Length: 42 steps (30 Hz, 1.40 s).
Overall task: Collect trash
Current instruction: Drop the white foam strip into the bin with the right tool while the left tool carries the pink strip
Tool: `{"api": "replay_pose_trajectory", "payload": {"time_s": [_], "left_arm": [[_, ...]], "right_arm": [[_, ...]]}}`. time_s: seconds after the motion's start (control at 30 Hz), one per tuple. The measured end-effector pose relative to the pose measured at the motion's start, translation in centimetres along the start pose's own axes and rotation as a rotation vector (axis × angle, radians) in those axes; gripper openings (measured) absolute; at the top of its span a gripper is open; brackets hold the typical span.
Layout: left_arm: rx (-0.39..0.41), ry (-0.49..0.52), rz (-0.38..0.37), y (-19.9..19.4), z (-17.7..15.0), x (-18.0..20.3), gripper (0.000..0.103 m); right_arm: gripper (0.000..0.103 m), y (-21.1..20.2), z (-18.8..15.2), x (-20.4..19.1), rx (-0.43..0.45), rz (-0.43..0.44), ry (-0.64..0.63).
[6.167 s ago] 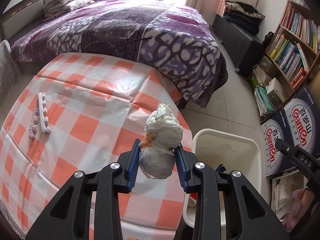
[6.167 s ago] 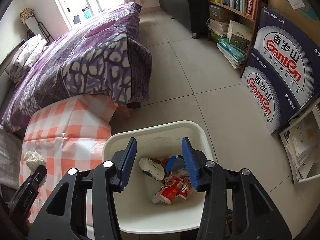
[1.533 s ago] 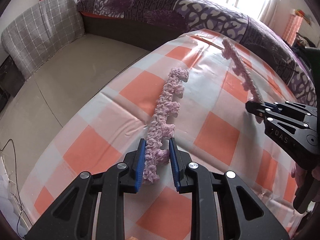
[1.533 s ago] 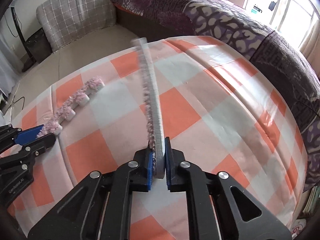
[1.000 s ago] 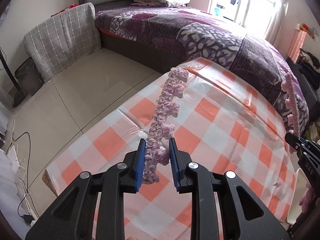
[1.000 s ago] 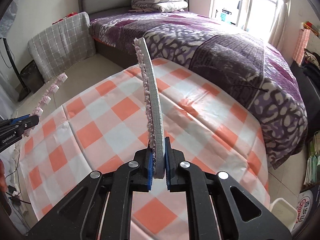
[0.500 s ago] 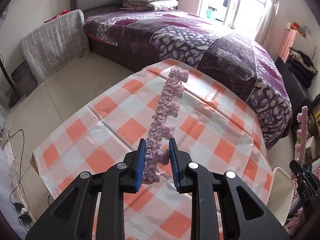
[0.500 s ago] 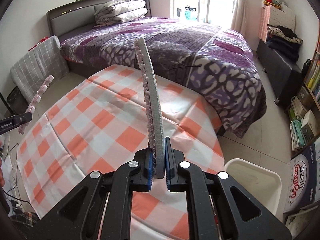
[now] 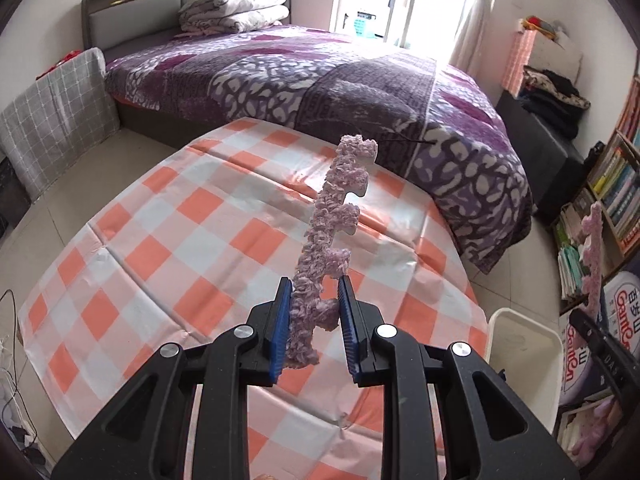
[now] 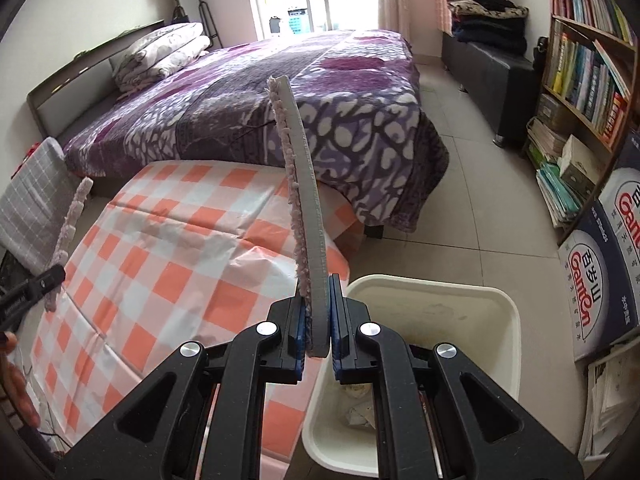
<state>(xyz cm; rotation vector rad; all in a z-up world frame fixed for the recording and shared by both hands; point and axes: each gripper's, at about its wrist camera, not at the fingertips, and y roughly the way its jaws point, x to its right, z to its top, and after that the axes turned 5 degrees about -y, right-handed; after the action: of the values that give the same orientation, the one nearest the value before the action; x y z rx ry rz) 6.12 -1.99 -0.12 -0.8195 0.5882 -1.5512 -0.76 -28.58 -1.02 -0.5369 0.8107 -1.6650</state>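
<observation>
With each tool clamped on a strip (left tool (image 9: 313,322), right tool (image 10: 319,322)), carry both over the bin (image 10: 505,304) before releasing.

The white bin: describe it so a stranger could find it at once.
Start at the low table with the orange-and-white checked cloth at the foot of the purple bed. On the tiled floor beside that table stands the white bin, a plain rectangular plastic tub. Unlike the printed cartons nearby, it is open-topped and holds trash.
</observation>
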Motion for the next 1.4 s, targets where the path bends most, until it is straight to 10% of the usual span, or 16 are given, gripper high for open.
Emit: {"api": "replay_pose_trajectory", "payload": {"time_s": [0.77, 0.87, 0.97, 1.4], "left_arm": [[-0.046, 0.149, -0.227, -0.5, -3.6, 12.3, 0.024], [-0.061, 0.158, -0.253, -0.5, -4.1, 13.3, 0.024], [-0.071, 0.169, -0.278, -0.6, -4.5, 14.4, 0.024], [-0.115, 0.285, -0.324, -0.3, -7.7, 19.3, 0.024]], "right_arm": [[0.01, -1.2, -1.3, 11.0, -0.076, -0.085, 0.262], [0.019, -1.5, -1.5, 11.8, -0.078, -0.084, 0.281], [0.05, -2.2, -1.7, 12.7, -0.048, -0.11, 0.308], [0.063, -4.5, -2.3, 17.7, 0.021, -0.189, 0.455]]}}
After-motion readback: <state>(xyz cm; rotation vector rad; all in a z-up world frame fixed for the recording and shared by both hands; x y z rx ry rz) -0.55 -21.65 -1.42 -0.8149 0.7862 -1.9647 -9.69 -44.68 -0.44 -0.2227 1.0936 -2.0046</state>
